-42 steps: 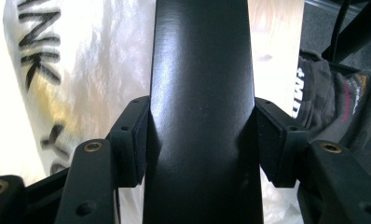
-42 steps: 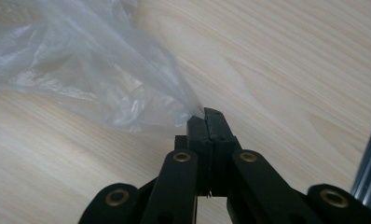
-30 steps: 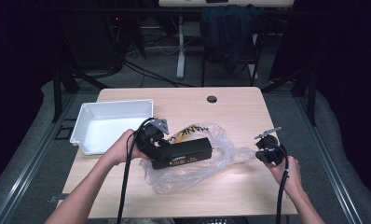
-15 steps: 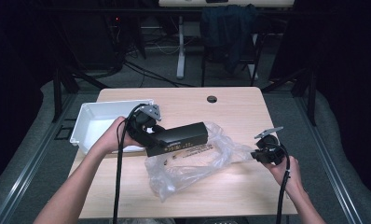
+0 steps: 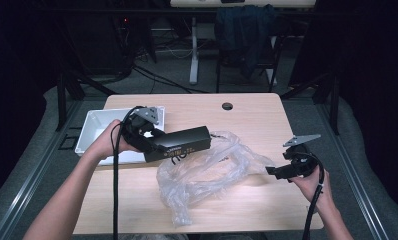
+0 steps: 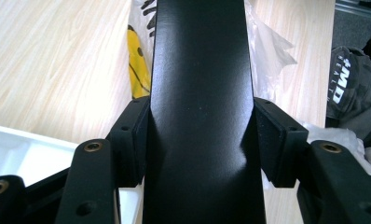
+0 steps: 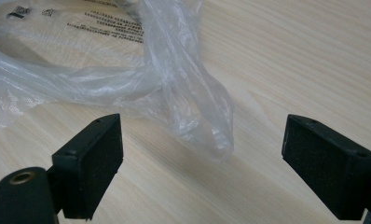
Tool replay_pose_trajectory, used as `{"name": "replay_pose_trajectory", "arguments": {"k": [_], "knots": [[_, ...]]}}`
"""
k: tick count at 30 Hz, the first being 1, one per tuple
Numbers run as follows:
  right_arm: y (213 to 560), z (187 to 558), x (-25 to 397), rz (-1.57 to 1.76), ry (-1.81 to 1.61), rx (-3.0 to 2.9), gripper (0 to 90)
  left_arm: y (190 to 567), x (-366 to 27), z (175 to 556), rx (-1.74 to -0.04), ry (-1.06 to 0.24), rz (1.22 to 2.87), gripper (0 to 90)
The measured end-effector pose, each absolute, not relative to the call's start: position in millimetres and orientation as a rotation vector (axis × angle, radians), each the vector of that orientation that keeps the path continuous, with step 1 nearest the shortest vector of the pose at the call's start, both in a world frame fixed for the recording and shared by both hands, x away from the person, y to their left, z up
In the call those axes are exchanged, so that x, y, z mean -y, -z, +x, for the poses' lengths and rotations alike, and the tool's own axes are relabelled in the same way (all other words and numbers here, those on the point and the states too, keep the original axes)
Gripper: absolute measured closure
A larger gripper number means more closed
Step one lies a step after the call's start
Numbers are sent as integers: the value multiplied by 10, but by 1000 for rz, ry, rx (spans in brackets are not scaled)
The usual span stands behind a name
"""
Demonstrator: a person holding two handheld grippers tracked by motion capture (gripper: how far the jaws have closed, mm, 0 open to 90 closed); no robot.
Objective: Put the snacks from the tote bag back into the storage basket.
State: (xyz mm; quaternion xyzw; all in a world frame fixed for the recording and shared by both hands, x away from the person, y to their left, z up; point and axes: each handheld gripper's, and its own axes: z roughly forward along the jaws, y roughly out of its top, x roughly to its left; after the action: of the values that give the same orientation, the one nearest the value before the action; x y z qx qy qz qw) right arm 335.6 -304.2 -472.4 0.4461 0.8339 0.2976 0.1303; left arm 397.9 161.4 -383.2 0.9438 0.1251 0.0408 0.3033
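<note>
My left claw (image 5: pixel 154 142) clamps the black box (image 5: pixel 179 143) at centre-left of the frame, lifted beside the white tray (image 5: pixel 94 131). My right claw (image 5: pixel 277 171), jaws apart, rests at the plastic bag (image 5: pixel 212 170) on the tabletop (image 5: pixel 252 115).
</note>
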Motion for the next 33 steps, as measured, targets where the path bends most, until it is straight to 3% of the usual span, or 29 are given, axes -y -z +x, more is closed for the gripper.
{"name": "replay_pose_trajectory", "arguments": {"k": [13,33], "knots": [[4834,3322,3145,1325,-856,-2456,35,3742,-1973,4045,-338,-144,2503,432],[4887,3322,3196,1362,-836,-2453,35,3750,-2593,4121,-399,-198,2509,432]]}}
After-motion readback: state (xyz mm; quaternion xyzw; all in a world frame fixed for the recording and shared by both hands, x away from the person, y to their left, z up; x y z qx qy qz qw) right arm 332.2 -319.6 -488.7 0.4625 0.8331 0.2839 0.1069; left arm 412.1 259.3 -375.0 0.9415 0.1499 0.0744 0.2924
